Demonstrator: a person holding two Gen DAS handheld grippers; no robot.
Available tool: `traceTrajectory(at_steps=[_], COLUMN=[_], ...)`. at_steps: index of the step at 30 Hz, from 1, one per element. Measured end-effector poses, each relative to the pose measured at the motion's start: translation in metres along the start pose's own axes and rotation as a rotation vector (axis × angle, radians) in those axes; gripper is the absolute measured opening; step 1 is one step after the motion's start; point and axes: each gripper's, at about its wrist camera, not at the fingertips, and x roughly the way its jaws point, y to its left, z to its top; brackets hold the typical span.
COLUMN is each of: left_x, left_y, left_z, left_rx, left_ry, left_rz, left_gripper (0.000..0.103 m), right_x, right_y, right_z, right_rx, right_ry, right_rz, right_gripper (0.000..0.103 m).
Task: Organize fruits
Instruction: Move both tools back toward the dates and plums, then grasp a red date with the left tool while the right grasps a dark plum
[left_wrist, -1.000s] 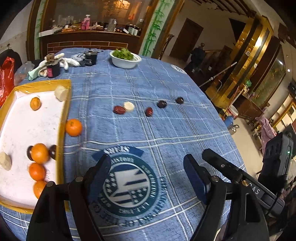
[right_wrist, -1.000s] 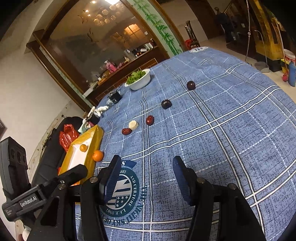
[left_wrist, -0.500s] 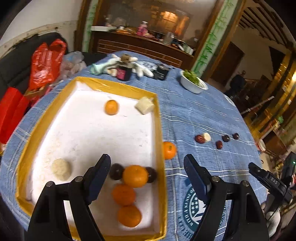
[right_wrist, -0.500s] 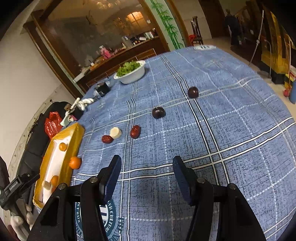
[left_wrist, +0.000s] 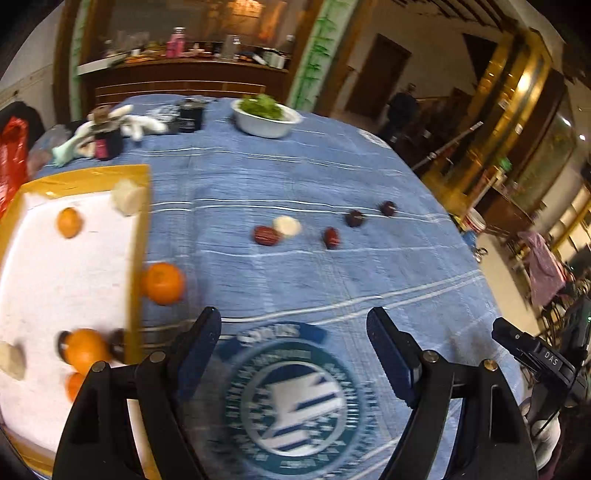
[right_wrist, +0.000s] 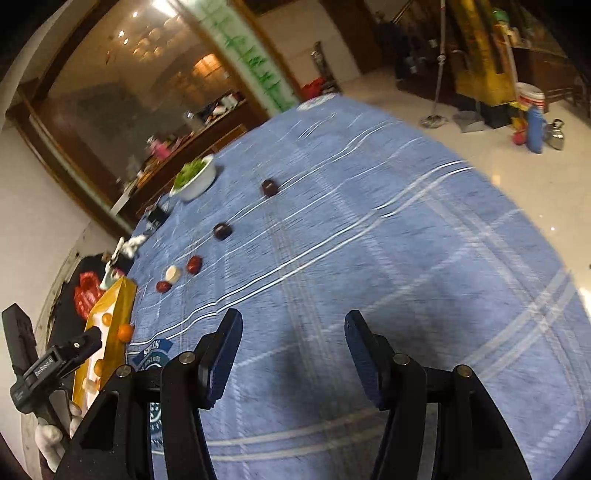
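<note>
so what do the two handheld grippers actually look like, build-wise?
Both alike: left gripper and right gripper have glossy black angular arms with brass-coloured pivot pins and dark blue flat finger pads. Each shows in the other's view as a black body with white lettering.

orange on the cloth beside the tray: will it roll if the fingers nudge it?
Probably. The orange is round and sits loose on flat tablecloth, so it should roll. The yellow tray wall beside it may stop it that way. Skin looks smooth, possibly slippery.

Not much was readable tbh. The other gripper's black body (left_wrist: 546, 360) had "DAS" in white letters on it. The round blue-green emblem (left_wrist: 291, 402) on the tablecloth (left_wrist: 369, 280) carried ring lettering, but it was too blurred to make out.
</note>
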Motion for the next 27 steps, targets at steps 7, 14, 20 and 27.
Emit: traceTrajectory(at_steps=[7, 14, 20, 27], left_x=[-0.009, -0.032, -0.022, 0.007], left_y=[-0.05, -0.045, -0.007, 0.016], left_z=[-0.013, -0.02, -0.018, 0.006], left_rx=[0.096, 0.115, 0.051, 0.014], left_ry=[0.004, -0.021, -0.007, -0.011], left_rz=[-0.044, -0.006, 0.058, 0.075], left_gripper=[0.08, 0.081, 0.084, 0.067], right_x=[-0.04, -0.012, 0.036, 0.117], right_y=[-0.02, -0.003, 0.039, 0.082], right_z=[-0.008, -0.004, 0.022, 0.068], right_rx=[0.003, -0.03, -0.124, -0.21], right_ry=[-0.067, 0.01, 0.084, 0.122], right_rz=[-0.011, 0.036, 0.072, 0.046], right_gripper=[0.063, 0.063, 0.063, 0.062])
